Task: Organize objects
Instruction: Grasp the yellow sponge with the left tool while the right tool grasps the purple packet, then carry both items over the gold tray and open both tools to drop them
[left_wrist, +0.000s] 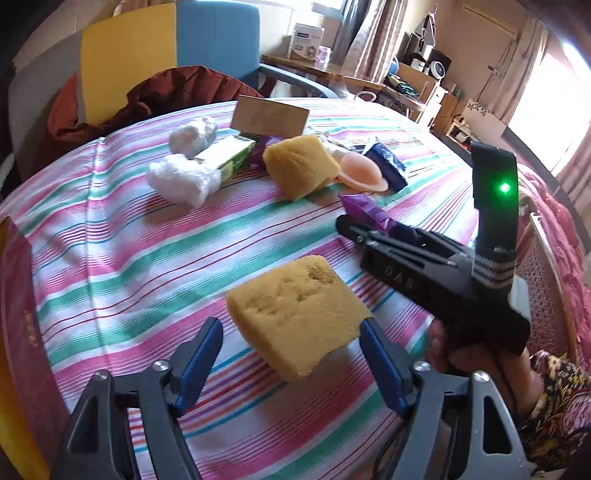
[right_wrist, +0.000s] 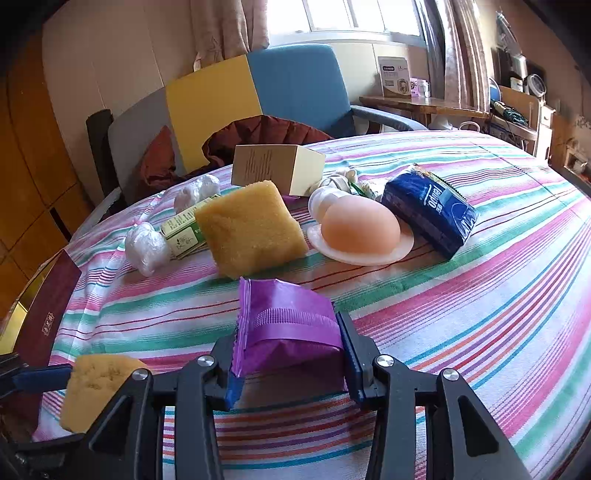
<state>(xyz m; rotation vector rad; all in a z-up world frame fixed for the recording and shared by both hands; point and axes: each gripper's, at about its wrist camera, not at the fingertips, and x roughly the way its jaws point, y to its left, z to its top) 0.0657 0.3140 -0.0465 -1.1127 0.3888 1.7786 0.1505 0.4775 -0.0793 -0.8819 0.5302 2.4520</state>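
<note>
Left claw (left_wrist: 290, 345) is spread wide, with its blue pads on either side of a yellow sponge (left_wrist: 297, 317). The pad at 3 o'clock touches the sponge's corner, but the pad at 9 o'clock stands apart from it, so nothing is squeezed. I cannot tell if the sponge sits on the striped cloth (left_wrist: 122, 266) or is a bit above it.

Right claw (right_wrist: 288, 354) is pinched on a purple packet (right_wrist: 286, 328). Both blue pads press its sides, and the packet's crinkly top sticks up and away from the claw. In the left camera this claw comes in from 3 o'clock, with a green light (left_wrist: 504, 187) shining on its black body.

Farther off on the cloth, toward 12 o'clock, lies a small heap of things. A second yellow sponge (right_wrist: 249, 229) leans there. At its 9 o'clock is a green and white carton (right_wrist: 183, 230) and two white plastic bundles (right_wrist: 146, 249). At its 3 o'clock sits a peach dome on a flat rim (right_wrist: 360, 230), and past that a dark blue tissue pack (right_wrist: 428, 212). Behind them all stands a tan box (right_wrist: 277, 168).

Beyond the cloth is a chair with yellow and blue panels (right_wrist: 255, 88).
</note>
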